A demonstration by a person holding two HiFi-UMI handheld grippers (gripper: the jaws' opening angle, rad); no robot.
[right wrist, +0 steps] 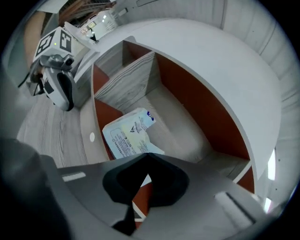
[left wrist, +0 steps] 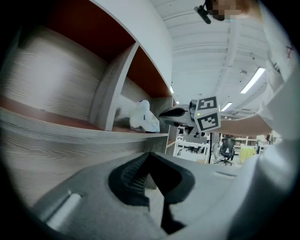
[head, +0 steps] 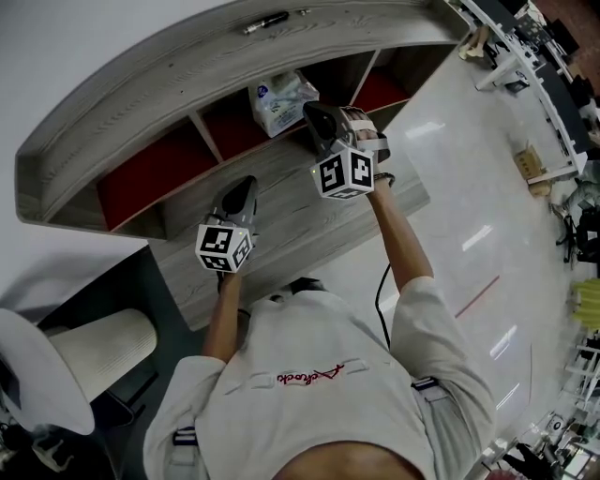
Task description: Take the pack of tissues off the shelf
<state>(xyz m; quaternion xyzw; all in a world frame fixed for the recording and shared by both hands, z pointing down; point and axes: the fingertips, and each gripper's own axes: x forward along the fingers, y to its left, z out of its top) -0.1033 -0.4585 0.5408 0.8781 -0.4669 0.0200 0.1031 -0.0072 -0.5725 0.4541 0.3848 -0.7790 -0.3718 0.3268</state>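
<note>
Head view, from above: a person in a pale shirt stands at a curved shelf unit (head: 187,70) of grey wood grain with dark red back panels, set against a white wall (head: 75,37). Upright boards divide it into open compartments. The pack of tissues (head: 281,101) lies at the front of the middle compartment. The right gripper (head: 317,114) points into that compartment, its tip just beside the pack. The left gripper (head: 247,186) is lower, over the wooden ledge (head: 281,220) in front of the compartments, well apart from the pack. A dark pen (head: 265,22) lies on the shelf's top board. To the right is a glossy pale floor (head: 469,187) with white desks (head: 525,56) beyond. A white chair (head: 94,352) is at lower left.

Left gripper view: the jaws are closed together with nothing between them. The wood-grain ledge fills the left side. The pack sits on the compartment floor beside a divider, with the right gripper's nose level with it and very near. Behind are a white ceiling with strip lights (left wrist: 253,80) and an office chair (left wrist: 228,149).

Right gripper view: the jaws are closed together, and their tip overlaps the near edge of the pack. Whether they pinch its wrapper cannot be told. The pack lies flat on the grey compartment floor, with the red back panel behind it. The left gripper hangs at upper left.
</note>
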